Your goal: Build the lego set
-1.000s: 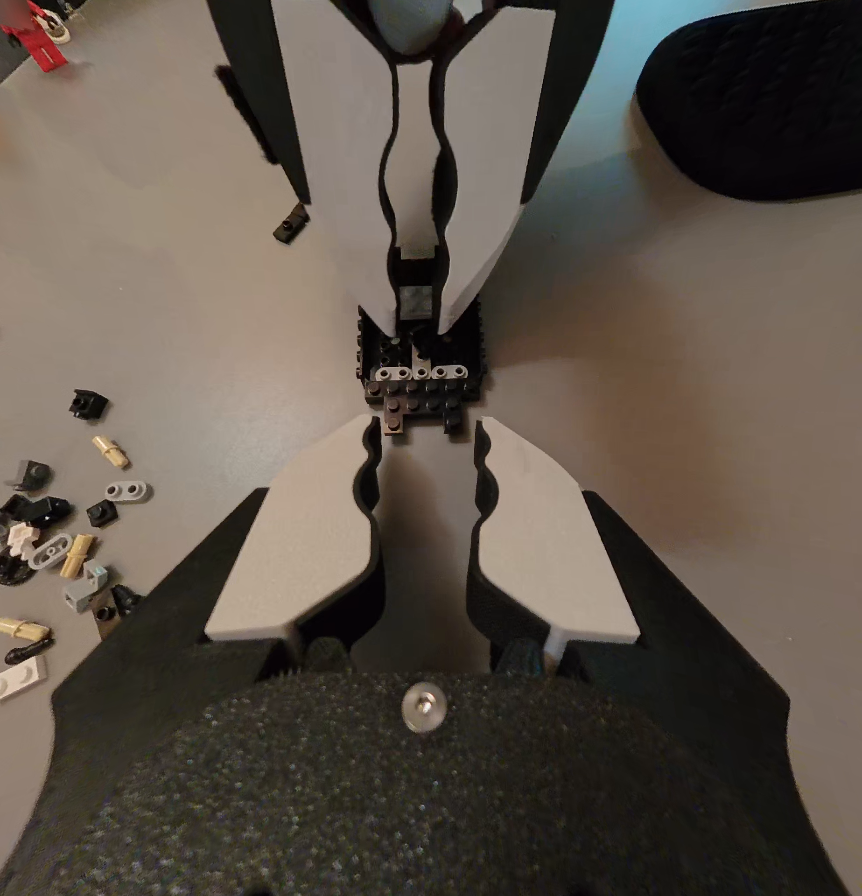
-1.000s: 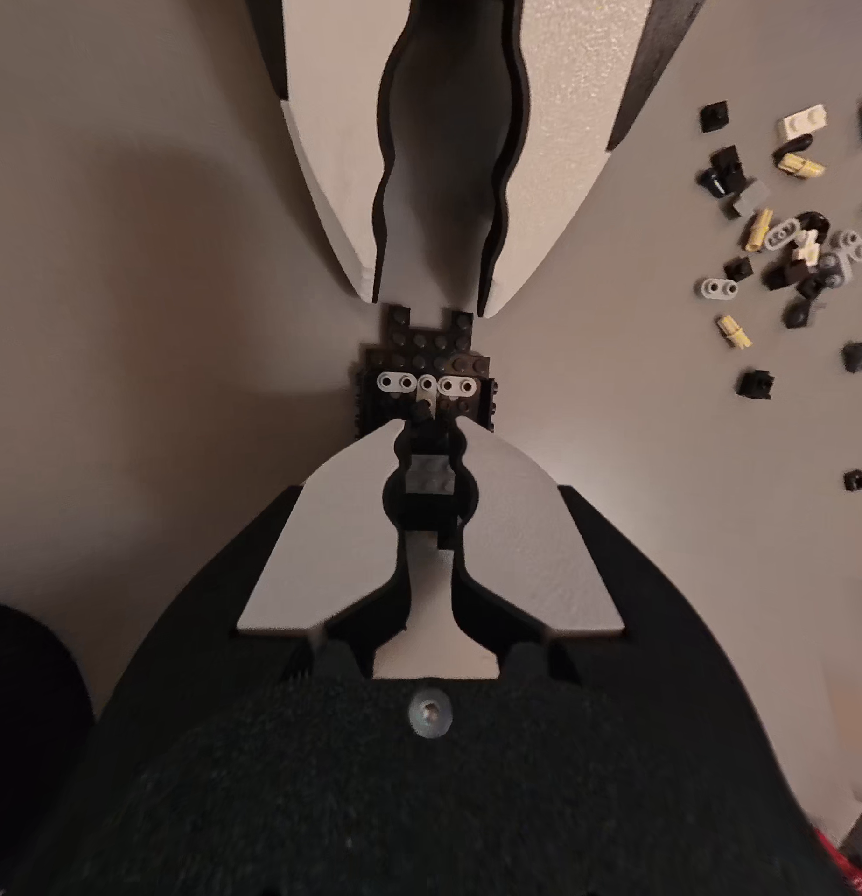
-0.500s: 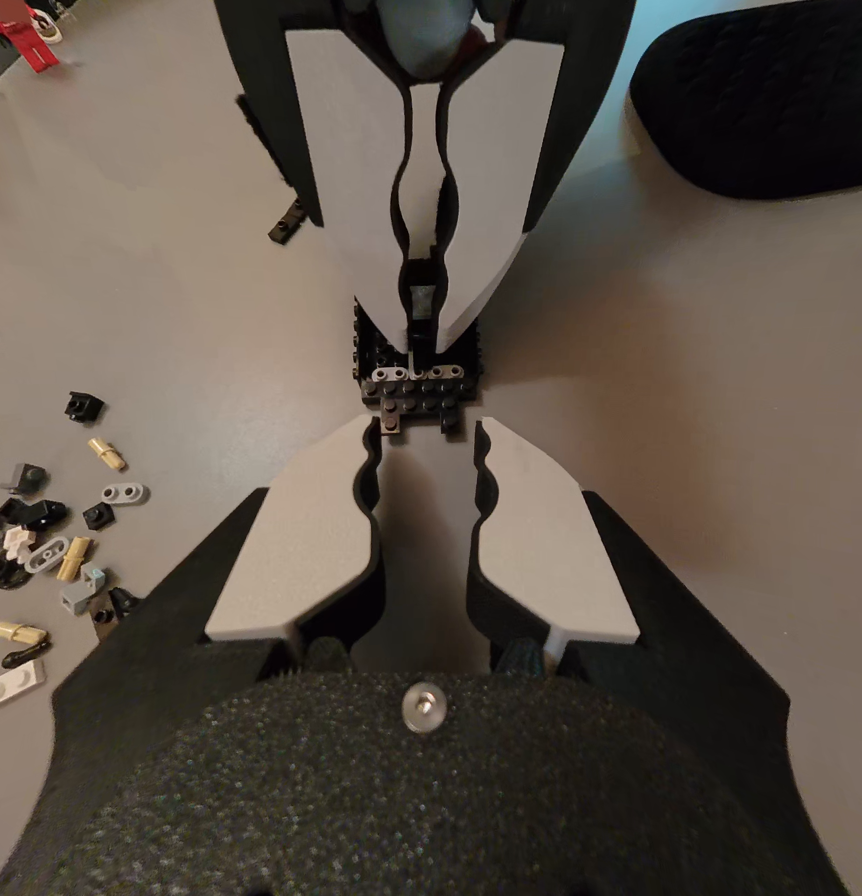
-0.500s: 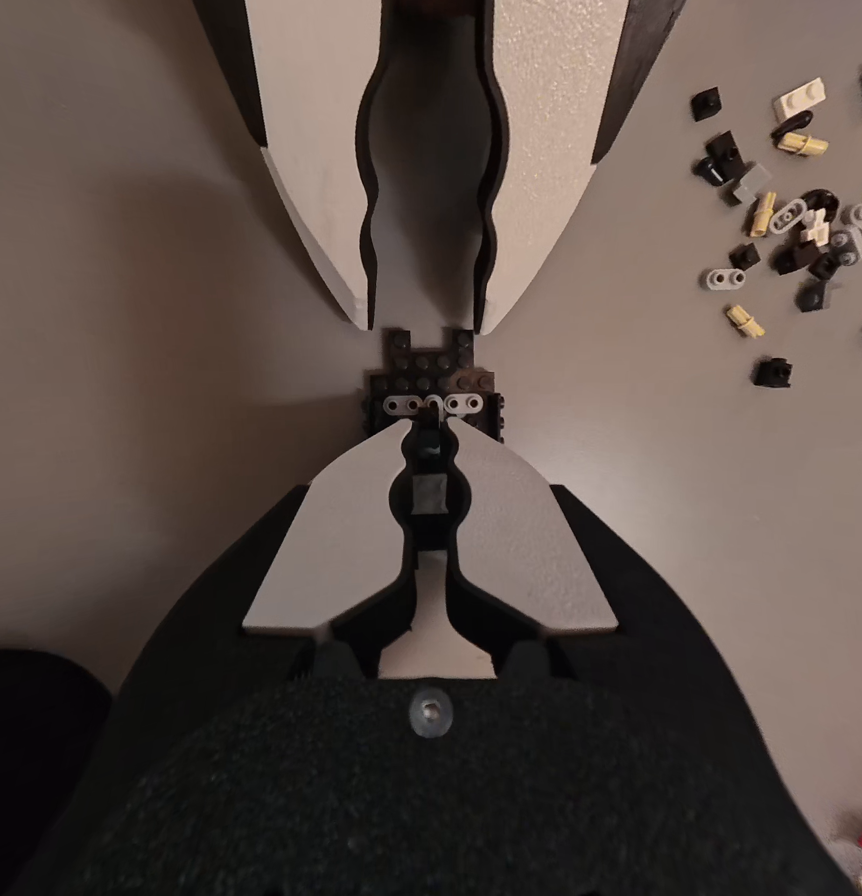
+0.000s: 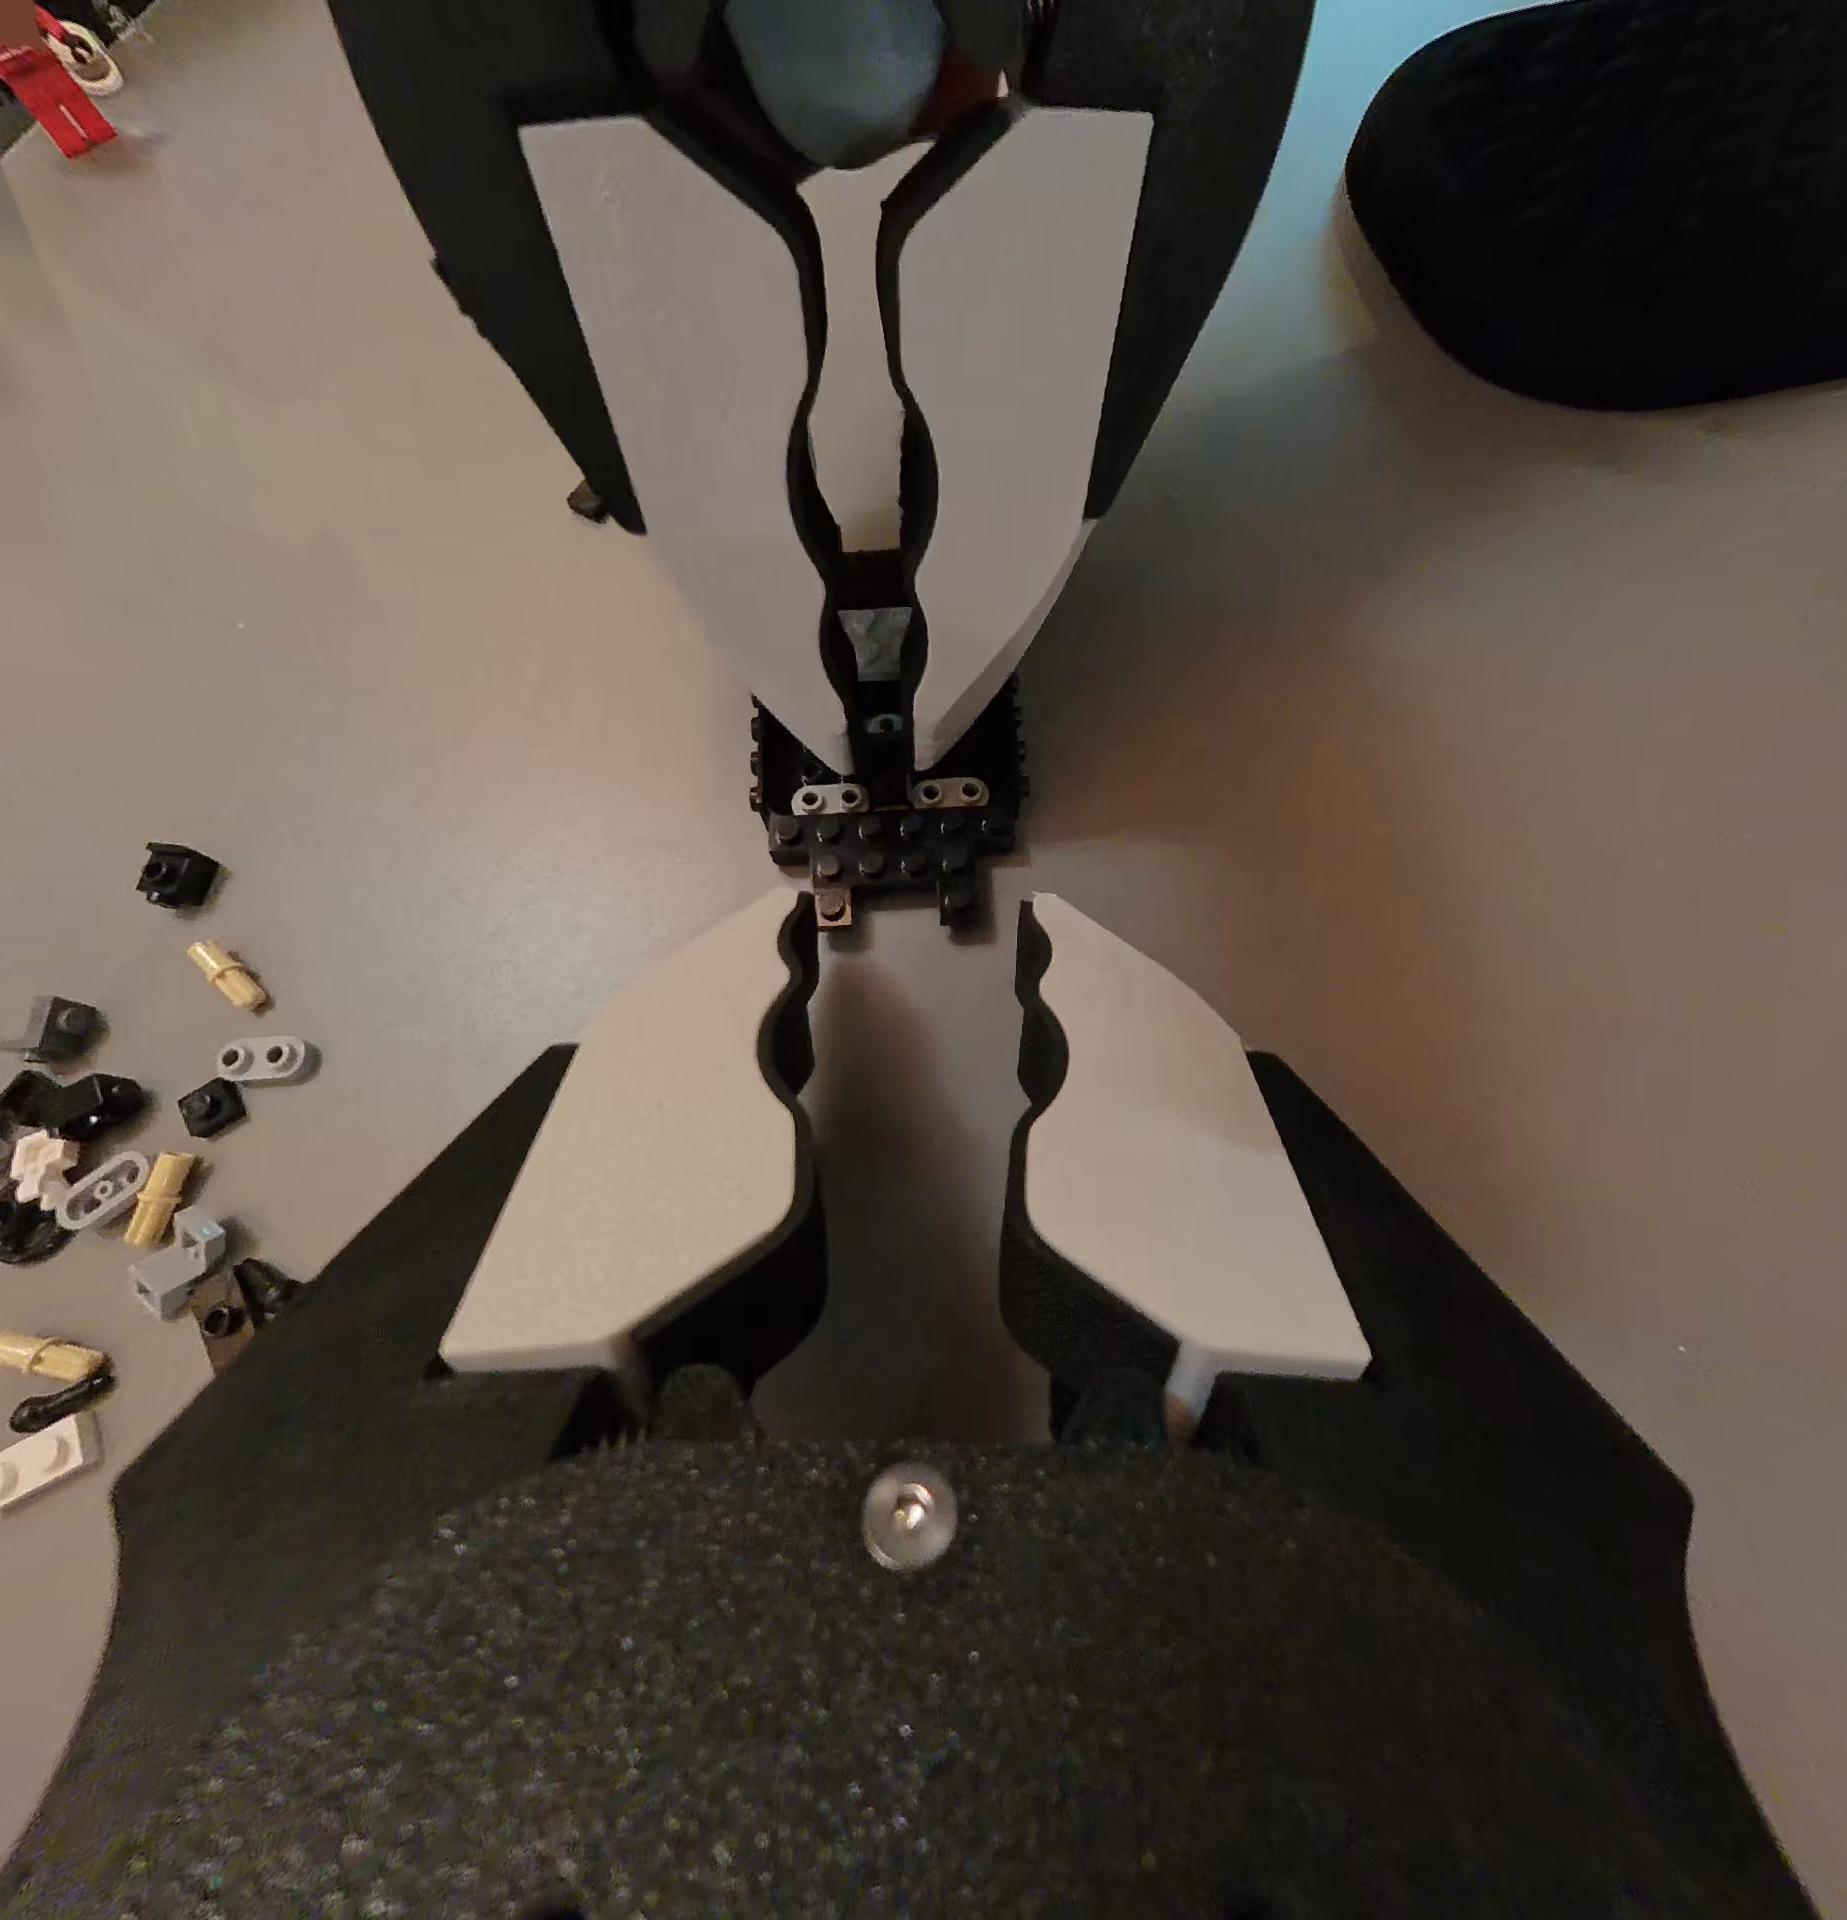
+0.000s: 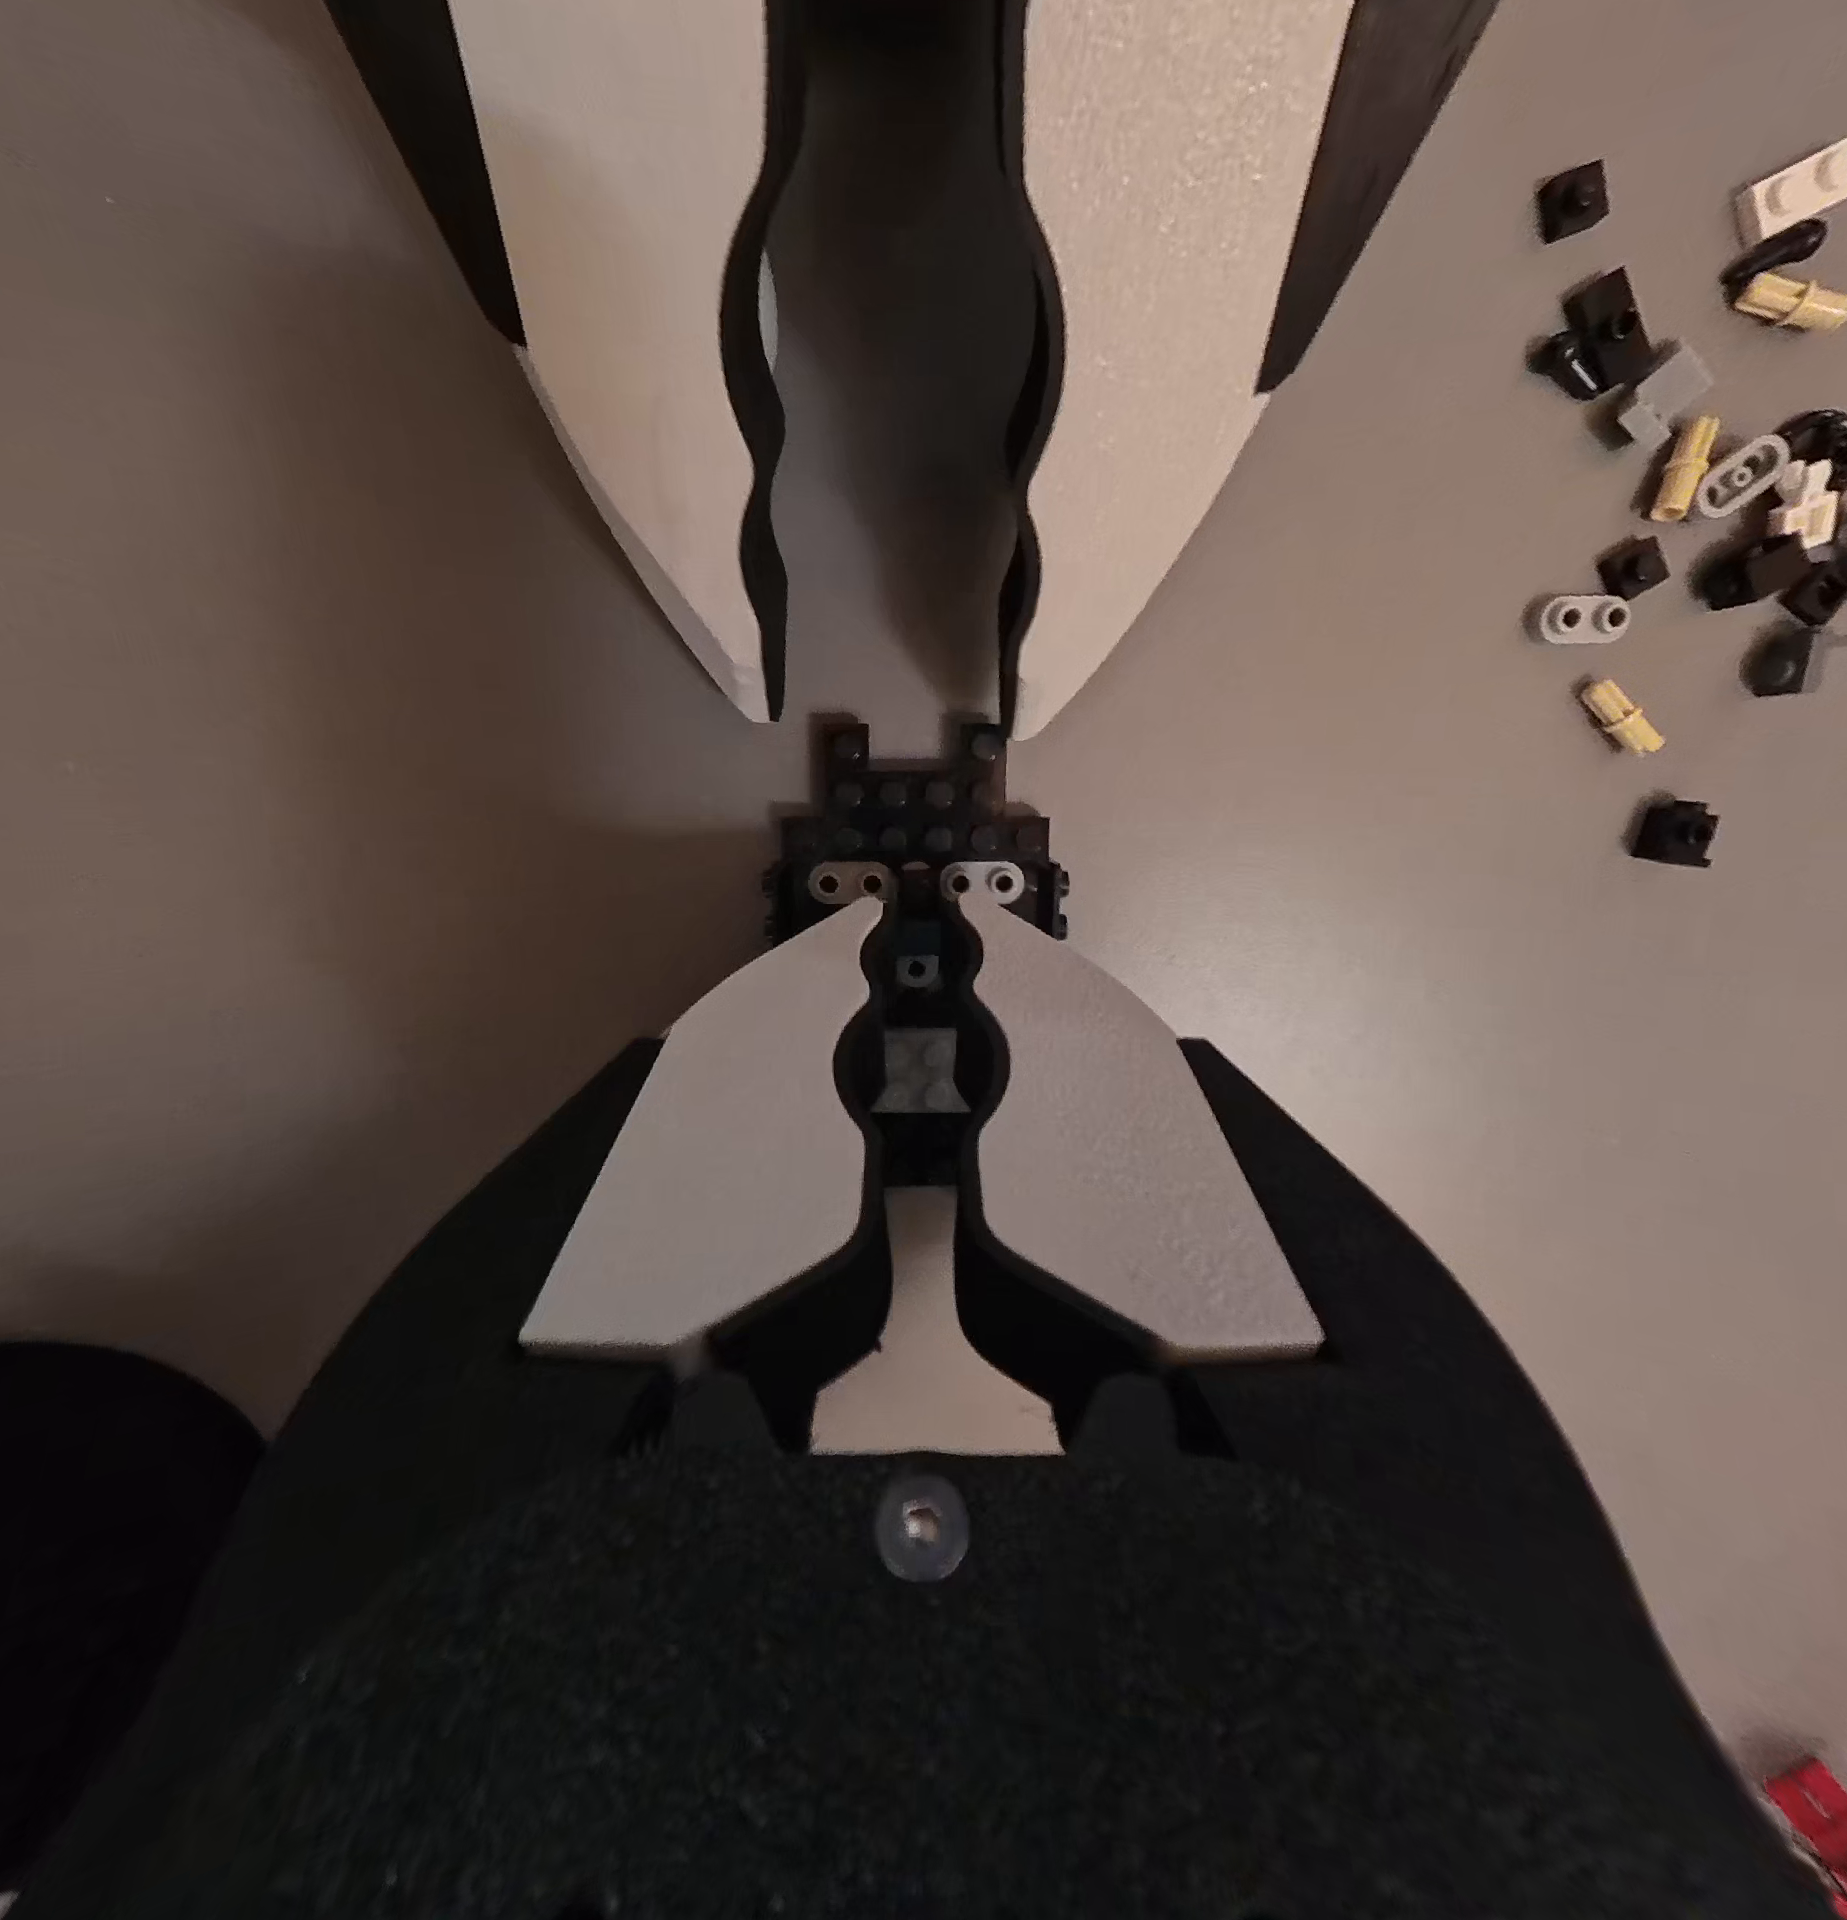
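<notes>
Two grippers are seen facing each other over a small black assembly (image 5: 891, 821) that lies on the grey table (image 5: 1418, 831). The right gripper (image 6: 921, 906) is seen with its fingers drawn narrow around a slim dark piece topped by a grey studded plate (image 6: 921, 1070); contact between the pads and the piece is probable but cannot be confirmed, since the piece sits in the scalloped hollow between them. The tip of that piece is placed over the middle of the assembly, in the gap between two light grey two-hole plates (image 6: 846, 883).

The left gripper (image 5: 919, 914) is held with its fingers spread wide and empty, its tips just beside the two prongs on the near edge of the assembly, one tip on each side. Whether the prongs are touched cannot be told.

The move ahead is judged to turn on this line: the long axis of the held piece runs along the right gripper's fingers, straight toward the left gripper, with the assembly between them. A press down onto the studs is likely called for, with the left gripper placed to brace the base from the opposite side.

The assembly is built of black studded plates stepped in rows, with side walls around a recess. Loose pieces (image 5: 98, 1174) in black, grey, tan and white are scattered well apart from it, on the left gripper's left.
</notes>
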The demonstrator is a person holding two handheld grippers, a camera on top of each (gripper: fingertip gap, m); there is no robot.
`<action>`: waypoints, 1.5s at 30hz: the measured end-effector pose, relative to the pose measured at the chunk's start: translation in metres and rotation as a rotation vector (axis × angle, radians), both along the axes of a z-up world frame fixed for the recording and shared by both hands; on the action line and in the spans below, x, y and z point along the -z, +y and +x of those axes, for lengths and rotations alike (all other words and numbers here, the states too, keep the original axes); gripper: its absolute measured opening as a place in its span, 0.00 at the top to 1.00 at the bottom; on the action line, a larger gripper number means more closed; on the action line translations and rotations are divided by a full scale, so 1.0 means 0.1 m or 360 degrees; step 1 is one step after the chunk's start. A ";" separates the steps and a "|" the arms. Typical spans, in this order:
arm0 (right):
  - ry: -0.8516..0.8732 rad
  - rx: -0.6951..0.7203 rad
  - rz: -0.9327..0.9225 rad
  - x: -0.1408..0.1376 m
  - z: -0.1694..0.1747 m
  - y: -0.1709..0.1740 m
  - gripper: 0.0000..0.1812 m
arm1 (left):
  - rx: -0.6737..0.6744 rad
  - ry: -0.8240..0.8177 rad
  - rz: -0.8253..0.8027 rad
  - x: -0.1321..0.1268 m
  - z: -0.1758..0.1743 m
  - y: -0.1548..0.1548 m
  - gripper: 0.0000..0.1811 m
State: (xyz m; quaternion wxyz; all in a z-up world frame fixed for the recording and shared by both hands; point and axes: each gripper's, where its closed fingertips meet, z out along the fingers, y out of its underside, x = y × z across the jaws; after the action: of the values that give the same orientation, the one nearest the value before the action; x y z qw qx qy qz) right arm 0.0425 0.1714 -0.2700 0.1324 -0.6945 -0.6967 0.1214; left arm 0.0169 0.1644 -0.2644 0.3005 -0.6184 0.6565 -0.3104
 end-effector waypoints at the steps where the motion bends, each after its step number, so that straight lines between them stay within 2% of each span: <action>1: -0.0004 -0.0004 -0.0004 0.00 -0.01 0.00 0.96 | 0.0000 0.0000 0.0000 0.00 0.00 0.00 0.80; 11: -0.0082 -0.0057 -0.0019 0.05 0.00 -0.01 0.96 | 0.0005 0.0004 0.0002 0.00 -0.01 0.00 0.80; 22: -0.0001 -0.0037 -0.0017 0.02 -0.01 -0.02 0.92 | 0.0008 0.0010 0.0001 0.01 -0.01 0.00 0.80; 25: 0.0039 -0.0010 0.0001 -0.07 0.04 0.00 0.90 | 0.0002 0.0005 -0.0001 0.00 -0.01 0.00 0.80; 27: 0.0095 0.0042 0.0009 -0.15 0.12 0.02 0.85 | -0.0007 -0.0004 0.0001 -0.01 -0.02 0.02 0.80; 30: 0.0111 0.0161 0.0005 -0.13 0.30 0.00 0.63 | -0.0011 -0.0010 -0.0003 -0.02 -0.02 0.03 0.80; 31: 0.0120 0.0182 -0.0004 -0.10 0.33 -0.02 0.58 | -0.0011 -0.0010 -0.0004 -0.01 -0.02 0.03 0.80; 34: 0.0171 0.0204 -0.0009 0.03 0.33 -0.05 0.50 | -0.0013 -0.0009 -0.0011 0.00 -0.02 0.03 0.81; 37: 0.0193 0.0178 -0.0035 0.12 0.32 -0.01 0.52 | -0.0028 -0.0032 -0.0047 -0.02 -0.02 0.05 0.81; 41: 0.0260 0.0115 -0.0036 0.09 0.29 0.04 0.68 | -0.0055 -0.0097 -0.0139 -0.09 -0.03 0.08 0.81; 45: 0.0298 0.0082 -0.0030 0.08 0.28 0.04 0.68 | -0.0060 -0.0133 -0.0205 -0.12 -0.03 0.10 0.81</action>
State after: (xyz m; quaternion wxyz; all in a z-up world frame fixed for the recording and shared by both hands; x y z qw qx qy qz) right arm 0.0706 0.1752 -0.2784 0.1936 -0.6990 -0.6620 0.1889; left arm 0.0135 0.1742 -0.2520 0.2929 -0.6352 0.6103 -0.3718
